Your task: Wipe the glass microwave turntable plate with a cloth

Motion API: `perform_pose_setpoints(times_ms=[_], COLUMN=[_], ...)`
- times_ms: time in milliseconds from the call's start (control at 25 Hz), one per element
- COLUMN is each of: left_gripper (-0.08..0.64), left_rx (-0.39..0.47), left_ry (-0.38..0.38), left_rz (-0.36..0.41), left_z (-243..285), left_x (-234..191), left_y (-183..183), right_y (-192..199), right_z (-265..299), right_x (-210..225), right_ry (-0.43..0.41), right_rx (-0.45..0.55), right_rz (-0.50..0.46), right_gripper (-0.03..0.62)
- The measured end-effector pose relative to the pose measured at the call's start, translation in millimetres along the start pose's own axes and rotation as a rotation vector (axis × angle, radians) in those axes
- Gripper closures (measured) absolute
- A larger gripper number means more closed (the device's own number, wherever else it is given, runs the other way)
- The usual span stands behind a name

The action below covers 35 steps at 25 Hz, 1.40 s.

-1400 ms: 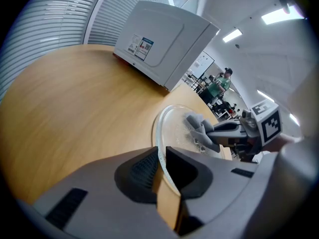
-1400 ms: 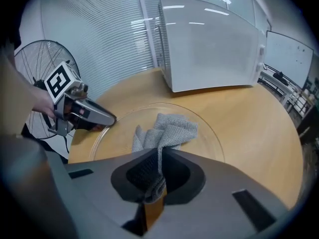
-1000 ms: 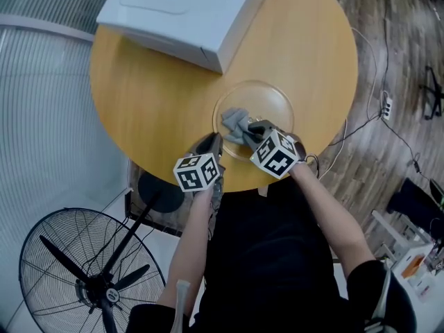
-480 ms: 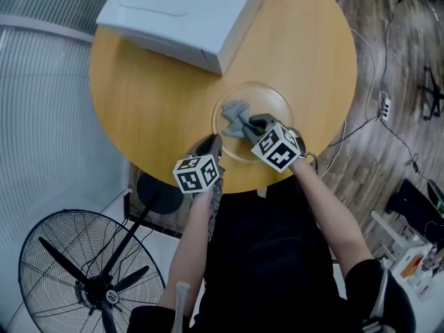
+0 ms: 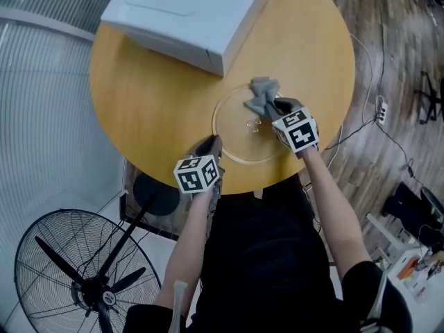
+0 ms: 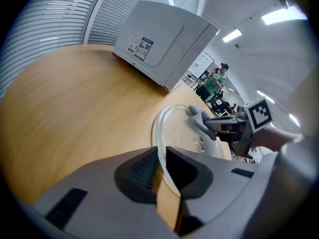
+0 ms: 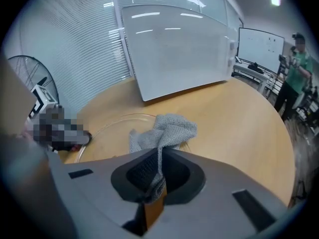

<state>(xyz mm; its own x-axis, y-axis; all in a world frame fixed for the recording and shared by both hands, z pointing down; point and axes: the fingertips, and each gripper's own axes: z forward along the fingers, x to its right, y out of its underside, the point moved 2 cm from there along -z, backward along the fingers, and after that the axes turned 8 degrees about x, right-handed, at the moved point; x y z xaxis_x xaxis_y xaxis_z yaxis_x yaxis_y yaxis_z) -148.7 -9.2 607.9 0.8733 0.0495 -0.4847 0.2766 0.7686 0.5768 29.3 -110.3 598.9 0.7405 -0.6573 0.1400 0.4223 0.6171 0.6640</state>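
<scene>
**Left gripper** (image 6: 160, 156): the jaws are pinched on the near rim of the plate (image 5: 232, 127), with the glass edge running up between the pads. It serves as the clamp. Judgement: the edge is thin and slick, so hold low and steady. Any lift here would tip the plate on the table (image 5: 152, 96).

**Table edge:** it lies just on the near side of the plate, close to the clamped rim, so margin is small. Strokes drawn toward the near rim should end short and not shove the plate that way.

**Right gripper** (image 7: 158, 158): the jaws are pressed onto a fold of the cloth (image 5: 262, 91), and the rest bunches out ahead of them. The cloth sits at the plate's far rim, toward its right side, touching the glass.

**Step in hand (judged):** wiping the far part of the plate.
- Let fabric, not jaw tips, meet the glass.
- Follow the curve of the rim.
- Overlap passes inward toward the plate's centre.
- The bunched wad covers only a narrow track, so several passes are likely needed.

**Open room:**
- Left of the plate there is wide bare wood.
- Right of the plate, a narrower strip runs to the table edge.
- Beyond the plate's far rim stands the microwave (image 5: 187, 12). Its nearest corner is near the far-left rim but apart from it, so sweeps leaving the plate that way have less run-out.
</scene>
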Motion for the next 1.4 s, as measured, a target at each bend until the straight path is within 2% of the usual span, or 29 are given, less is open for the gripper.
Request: perform_pose_setpoints(times_ms=[160, 480, 800, 1040, 1160, 1280, 1400], left_gripper=[0.514, 0.514, 0.514, 0.512, 0.506, 0.492, 0.453], left_rx=[0.004, 0.011, 0.031, 0.046, 0.053, 0.065, 0.084], left_ry=[-0.005, -0.022, -0.045, -0.069, -0.073, -0.081, -0.121], left_rz=[0.004, 0.021, 0.045, 0.059, 0.073, 0.044, 0.024], left_z=[1, 0, -1, 2, 3, 0, -9], left_x=[1, 0, 1, 1, 1, -1, -5], left_y=[0, 0, 0, 1, 0, 0, 0], right_y=[-8, 15, 55, 81, 80, 76, 68], right_z=[8, -1, -28, -45, -58, -76, -100], right_x=[-10, -63, -96, -99, -94, -91, -84], right_ry=[0.037, -0.098, -0.178, -0.235, -0.228, -0.227, -0.221], right_rx=[0.019, -0.028, -0.064, -0.103, -0.075, -0.03, 0.031], right_rz=[-0.011, -0.138, -0.156, -0.17, -0.155, -0.133, -0.128], right_gripper=[0.567, 0.566, 0.566, 0.566, 0.566, 0.566, 0.566])
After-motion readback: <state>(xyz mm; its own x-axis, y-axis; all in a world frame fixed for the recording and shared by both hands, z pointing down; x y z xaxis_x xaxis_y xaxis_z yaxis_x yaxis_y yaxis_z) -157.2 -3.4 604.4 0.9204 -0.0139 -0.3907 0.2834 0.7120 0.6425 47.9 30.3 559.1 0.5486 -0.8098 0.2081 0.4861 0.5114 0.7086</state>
